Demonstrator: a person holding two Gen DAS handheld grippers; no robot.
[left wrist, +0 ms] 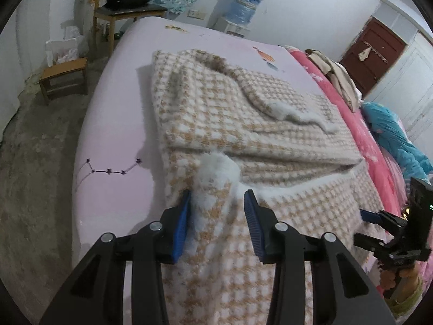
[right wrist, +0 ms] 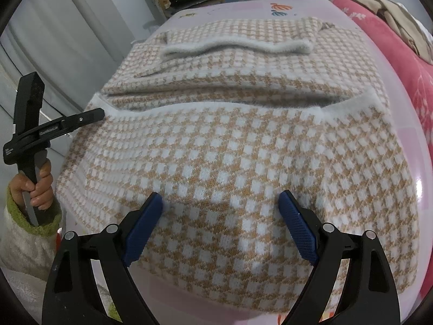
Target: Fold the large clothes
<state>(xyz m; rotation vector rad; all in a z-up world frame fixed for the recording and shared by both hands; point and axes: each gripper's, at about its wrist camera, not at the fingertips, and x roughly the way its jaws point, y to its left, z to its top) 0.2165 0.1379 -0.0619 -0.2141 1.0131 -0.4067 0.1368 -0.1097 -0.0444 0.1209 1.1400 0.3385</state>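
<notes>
Sweater (right wrist: 230, 140) near hem cut off, cuff (left wrist: 219, 168) blurred — grip unclear

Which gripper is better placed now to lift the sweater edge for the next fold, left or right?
Probably left. The left gripper has a raised white-trimmed bunch of the sweater between its open jaws. The right gripper is open over flat fabric, with no edge between its fingers.

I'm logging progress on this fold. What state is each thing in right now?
Checked sweater: partly folded, sleeve laid across, flat on the bed.
White cuff: bunched up between the left pads.
Left gripper: jaws part open, cuff between them, not pressed.
Right gripper: wide open over the hem, empty.
Dark red door: closed.
</notes>
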